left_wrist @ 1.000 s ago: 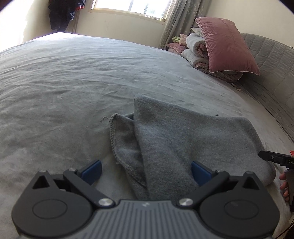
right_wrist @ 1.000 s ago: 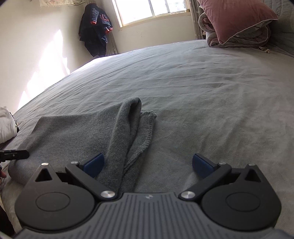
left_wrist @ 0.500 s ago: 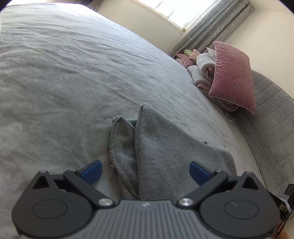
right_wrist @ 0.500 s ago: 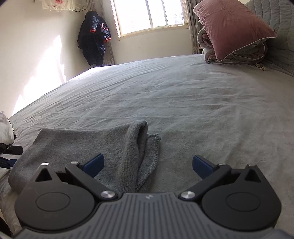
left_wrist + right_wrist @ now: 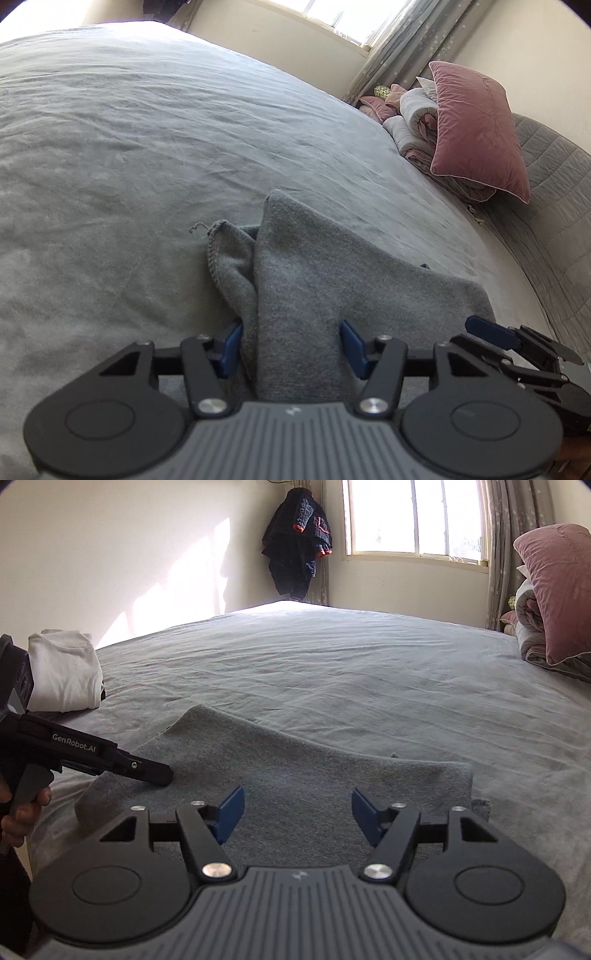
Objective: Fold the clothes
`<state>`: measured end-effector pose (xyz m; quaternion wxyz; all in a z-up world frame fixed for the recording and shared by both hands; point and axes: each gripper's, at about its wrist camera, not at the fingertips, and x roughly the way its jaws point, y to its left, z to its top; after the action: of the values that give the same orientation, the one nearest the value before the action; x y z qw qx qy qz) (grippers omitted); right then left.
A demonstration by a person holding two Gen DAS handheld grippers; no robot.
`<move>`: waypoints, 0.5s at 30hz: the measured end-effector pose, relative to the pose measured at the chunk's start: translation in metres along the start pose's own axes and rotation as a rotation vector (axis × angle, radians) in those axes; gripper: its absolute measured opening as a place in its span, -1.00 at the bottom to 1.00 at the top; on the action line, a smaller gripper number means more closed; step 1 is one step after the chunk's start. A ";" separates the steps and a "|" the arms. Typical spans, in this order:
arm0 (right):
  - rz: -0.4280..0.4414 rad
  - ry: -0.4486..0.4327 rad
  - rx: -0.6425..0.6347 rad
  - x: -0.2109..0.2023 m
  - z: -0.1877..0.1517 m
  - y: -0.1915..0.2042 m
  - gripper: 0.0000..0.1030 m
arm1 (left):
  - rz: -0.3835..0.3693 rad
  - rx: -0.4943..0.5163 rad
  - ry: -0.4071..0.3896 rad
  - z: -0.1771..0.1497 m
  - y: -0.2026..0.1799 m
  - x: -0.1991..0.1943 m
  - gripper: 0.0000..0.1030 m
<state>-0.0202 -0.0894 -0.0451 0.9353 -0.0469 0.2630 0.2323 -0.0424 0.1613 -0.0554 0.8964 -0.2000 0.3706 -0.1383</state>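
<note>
from the left wrist we see the left gripper (image 5: 291, 347) over the near edge of the bed (image 5: 147, 147), tilted down, its jaws just narrowed around a ridge of the grey garment (image 5: 332, 280). the pads look short of pinching, though we can't be sure. we could catch only the top layer and drag the fold open.

from the right wrist, the right gripper (image 5: 297, 814) hovers over the flat cloth, jaws narrowing, nothing clamped; it could bunch the fabric.
</note>
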 end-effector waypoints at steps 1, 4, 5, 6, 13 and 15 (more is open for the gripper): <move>0.004 0.017 -0.012 0.004 -0.001 0.004 -0.06 | -0.008 -0.001 0.000 0.000 -0.001 -0.001 -0.19; 0.011 0.063 -0.012 0.013 -0.002 0.007 -0.47 | -0.029 -0.005 -0.002 0.001 -0.002 -0.003 -0.44; 0.013 0.077 -0.006 0.016 -0.003 0.007 -0.62 | -0.037 -0.012 -0.007 0.001 -0.002 -0.005 -0.48; 0.017 0.086 0.003 0.018 -0.003 0.006 -0.64 | -0.049 -0.025 -0.012 0.002 -0.003 -0.006 -0.49; 0.061 0.117 0.129 0.023 -0.006 -0.005 -0.65 | -0.157 -0.046 -0.041 0.012 -0.034 -0.016 -0.51; 0.084 0.118 0.171 0.021 -0.005 -0.011 -0.65 | -0.183 -0.020 -0.046 0.014 -0.051 -0.015 -0.51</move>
<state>-0.0013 -0.0919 -0.0611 0.9081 0.0303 0.3383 0.2450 -0.0474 0.1262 -0.0136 0.8863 -0.2450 0.3314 -0.2111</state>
